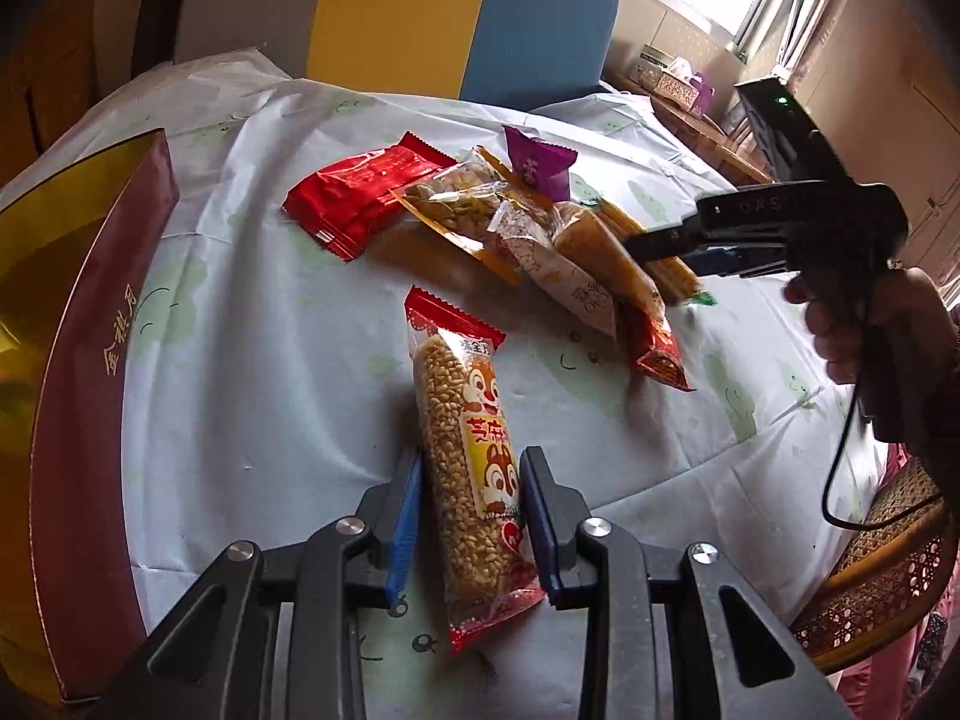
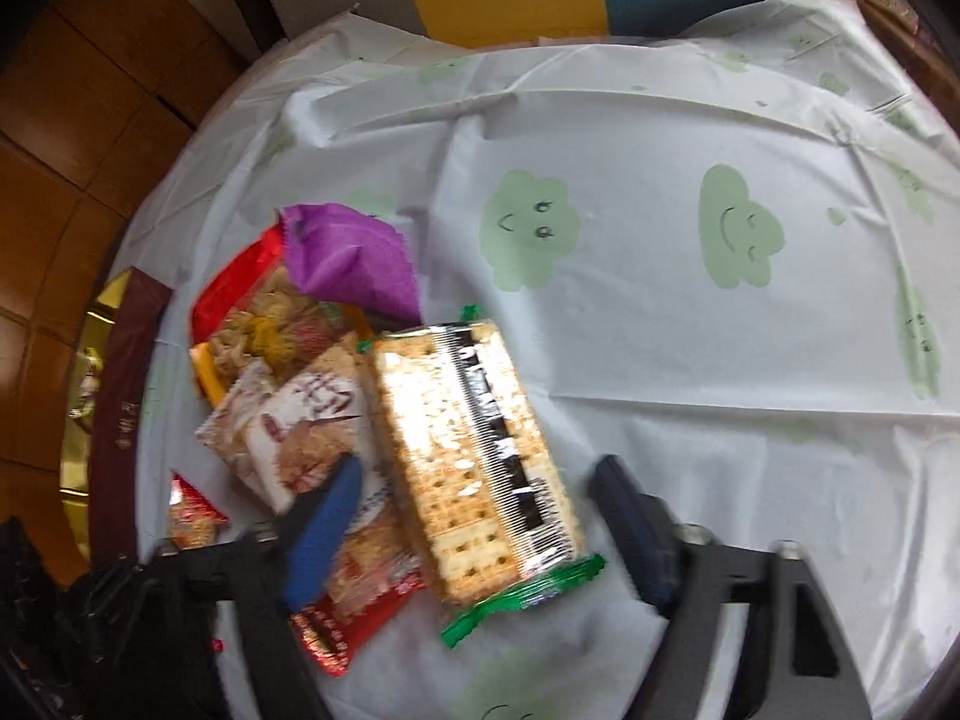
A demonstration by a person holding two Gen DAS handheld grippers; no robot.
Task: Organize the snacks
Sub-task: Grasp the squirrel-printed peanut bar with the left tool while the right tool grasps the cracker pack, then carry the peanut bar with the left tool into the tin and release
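Note:
A squirrel-print puffed-rice bar packet point(image 1: 471, 450) lies on the tablecloth between my left gripper's point(image 1: 471, 468) fingers, which stand close on each side of it; whether they press it is unclear. Beyond it is a pile of snacks: a red packet point(image 1: 360, 195), a clear peanut bag point(image 1: 462, 204), a purple packet point(image 1: 537, 165) and a white packet point(image 1: 570, 282). My right gripper point(image 2: 474, 492) is open, straddling a green-ended cracker packet point(image 2: 474, 462) that lies on the table. It also shows in the left wrist view point(image 1: 654, 243), over the pile's right end.
A maroon and gold box point(image 1: 78, 360) stands open at the left edge of the table; it also shows in the right wrist view point(image 2: 120, 384). The white tablecloth with green clouds point(image 2: 660, 300) covers the round table. Chairs stand behind point(image 1: 468, 18) and a wicker chair point(image 1: 888, 546) at right.

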